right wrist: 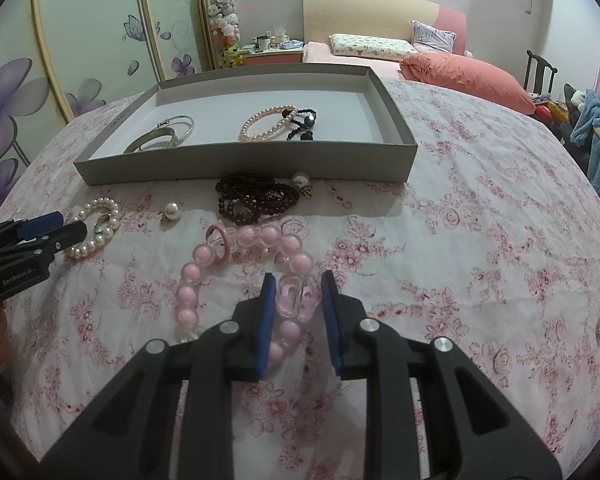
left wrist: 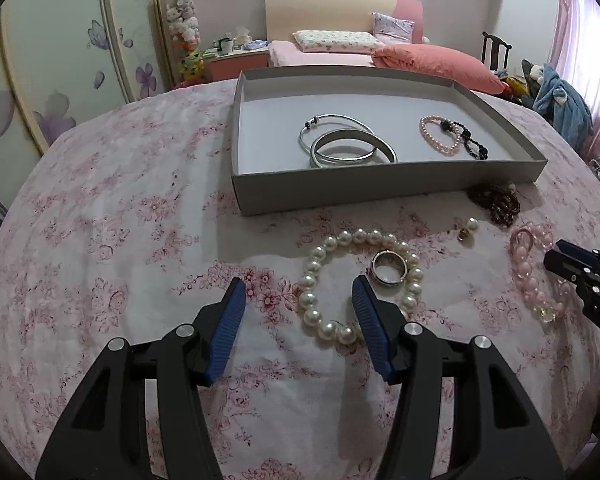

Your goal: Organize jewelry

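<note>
With the right gripper (right wrist: 298, 294) pinching a clear bead of the pink bracelet (right wrist: 204, 258) on the bedspread (right wrist: 480, 240) and the left gripper (left wrist: 298, 300) spread beside the pearl bracelet (left wrist: 320, 260), the smooth bead could slip free before reaching the tray (right wrist: 236, 168).

Soft even daylight, faint shadows, heavy fisheye warp, dark corners.

A home bedroom; bed (left wrist: 340, 52), pillows (left wrist: 336, 40), floral wardrobe doors (left wrist: 60, 80).
</note>
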`<action>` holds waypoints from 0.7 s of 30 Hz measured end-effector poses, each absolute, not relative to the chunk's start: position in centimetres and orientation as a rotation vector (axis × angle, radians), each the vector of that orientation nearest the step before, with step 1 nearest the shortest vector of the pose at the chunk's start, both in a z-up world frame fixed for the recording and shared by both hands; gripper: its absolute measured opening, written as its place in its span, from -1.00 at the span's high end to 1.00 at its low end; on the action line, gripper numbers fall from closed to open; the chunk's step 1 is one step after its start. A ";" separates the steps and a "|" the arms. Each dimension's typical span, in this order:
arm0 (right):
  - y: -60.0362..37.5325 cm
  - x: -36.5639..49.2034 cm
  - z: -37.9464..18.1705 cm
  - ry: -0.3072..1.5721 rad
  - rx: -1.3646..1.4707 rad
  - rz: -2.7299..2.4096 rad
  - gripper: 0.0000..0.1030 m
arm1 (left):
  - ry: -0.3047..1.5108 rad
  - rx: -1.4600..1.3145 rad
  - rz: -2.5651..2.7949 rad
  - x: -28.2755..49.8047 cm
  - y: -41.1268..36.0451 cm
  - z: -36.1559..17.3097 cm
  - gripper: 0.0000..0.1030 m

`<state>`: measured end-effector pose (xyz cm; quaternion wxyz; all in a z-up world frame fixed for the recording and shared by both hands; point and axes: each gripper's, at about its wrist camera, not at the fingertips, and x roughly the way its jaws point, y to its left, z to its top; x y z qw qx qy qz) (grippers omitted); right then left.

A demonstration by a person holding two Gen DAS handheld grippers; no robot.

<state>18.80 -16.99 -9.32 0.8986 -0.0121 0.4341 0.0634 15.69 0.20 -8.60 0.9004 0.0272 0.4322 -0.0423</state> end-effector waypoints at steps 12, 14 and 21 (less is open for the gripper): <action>-17.0 18.8 -9.3 0.899 -0.023 0.132 0.53 | 0.896 0.060 -0.076 15.8 0.3 -8.6 -0.10; -17.0 18.8 -9.3 0.899 -0.025 0.131 0.53 | 0.896 0.060 -0.074 15.8 0.3 -8.6 -0.10; -17.1 18.8 -9.3 0.899 -0.023 0.131 0.53 | 0.896 0.064 -0.069 15.9 0.3 -8.6 -0.06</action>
